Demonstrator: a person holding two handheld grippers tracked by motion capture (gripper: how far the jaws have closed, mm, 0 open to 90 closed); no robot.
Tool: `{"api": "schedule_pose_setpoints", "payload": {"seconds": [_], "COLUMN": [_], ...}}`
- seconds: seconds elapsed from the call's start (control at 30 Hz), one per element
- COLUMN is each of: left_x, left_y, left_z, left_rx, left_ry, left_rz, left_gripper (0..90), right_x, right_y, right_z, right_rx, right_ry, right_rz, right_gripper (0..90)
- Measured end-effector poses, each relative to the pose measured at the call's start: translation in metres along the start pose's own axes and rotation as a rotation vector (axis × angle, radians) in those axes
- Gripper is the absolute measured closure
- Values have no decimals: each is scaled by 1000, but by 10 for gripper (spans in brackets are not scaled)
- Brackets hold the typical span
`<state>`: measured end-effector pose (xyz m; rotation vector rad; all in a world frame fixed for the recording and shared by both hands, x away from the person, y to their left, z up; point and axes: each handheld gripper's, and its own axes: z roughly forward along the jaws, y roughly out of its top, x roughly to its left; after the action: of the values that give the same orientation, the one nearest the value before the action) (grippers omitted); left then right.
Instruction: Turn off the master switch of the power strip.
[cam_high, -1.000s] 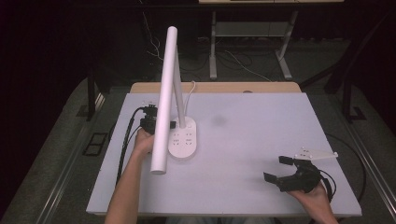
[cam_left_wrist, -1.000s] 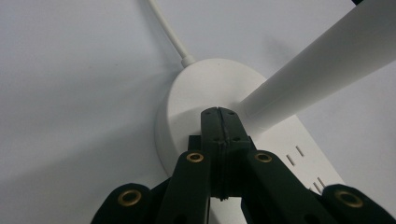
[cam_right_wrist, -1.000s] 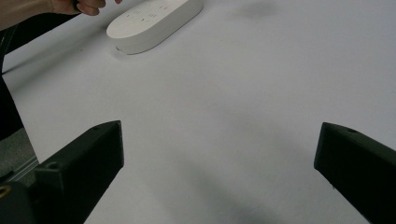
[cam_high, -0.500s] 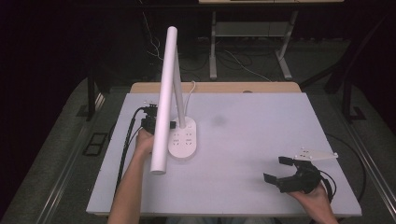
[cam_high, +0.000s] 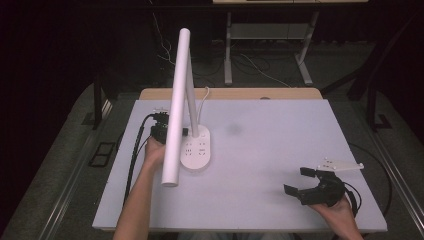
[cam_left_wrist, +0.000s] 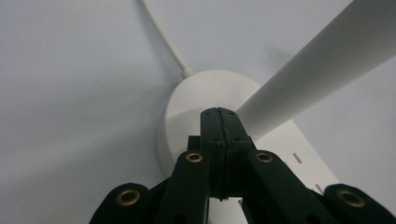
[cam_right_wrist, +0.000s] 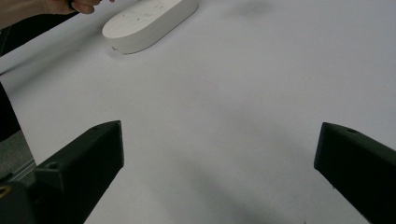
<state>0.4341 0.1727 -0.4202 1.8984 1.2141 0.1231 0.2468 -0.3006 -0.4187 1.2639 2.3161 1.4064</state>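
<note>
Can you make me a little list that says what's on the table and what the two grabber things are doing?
lamp: white desk lamp, long head tilted over the table
lamp base: oval, white, cord at its back
left gripper: fingers shut, tips at the lamp base beside the stem, nothing between them
right gripper: fingers wide open, nothing held, apart from the lamp
table: pale top

A pale lavender table top (cam_high: 280, 150) has a wooden back edge (cam_high: 235, 93). Beyond it, on grey floor (cam_high: 350, 75), stands a metal-legged frame (cam_high: 270, 35) among loose cables (cam_high: 250, 62).
</note>
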Motion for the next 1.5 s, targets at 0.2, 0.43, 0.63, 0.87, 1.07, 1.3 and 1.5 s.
{"api": "schedule_pose_setpoints", "payload": {"seconds": [0.2, 0.43, 0.63, 0.87, 1.07, 1.3, 1.5], "left_x": [-2, -5, -8, -14, -16, -19, -24], "left_y": [2, 5, 6, 5, -1, -17, -28], "left_z": [-7, -27, -42, -63, -74, -86, -92], "left_rx": [-6, -43, -48, -100, -125, -153, -165], "left_ry": [3, 6, 6, -9, -12, -18, -10], "left_rz": [10, 25, 36, 23, 7, 1, 18], "left_gripper": [849, 825, 757, 640, 577, 450, 301], "right_x": [-1, -1, 1, 0, 0, 0, 0], "right_y": [0, 0, 0, 0, 0, 0, 0], "right_z": [0, 0, 1, 1, 1, 1, 2], "right_rx": [1, -1, 1, 0, 0, -1, 2], "right_ry": [0, 1, 5, 4, 4, 3, 1], "right_rz": [8, 4, -2, 5, 7, 7, 5], "right_gripper": [7, 7, 7, 7, 7, 7, 7]}}
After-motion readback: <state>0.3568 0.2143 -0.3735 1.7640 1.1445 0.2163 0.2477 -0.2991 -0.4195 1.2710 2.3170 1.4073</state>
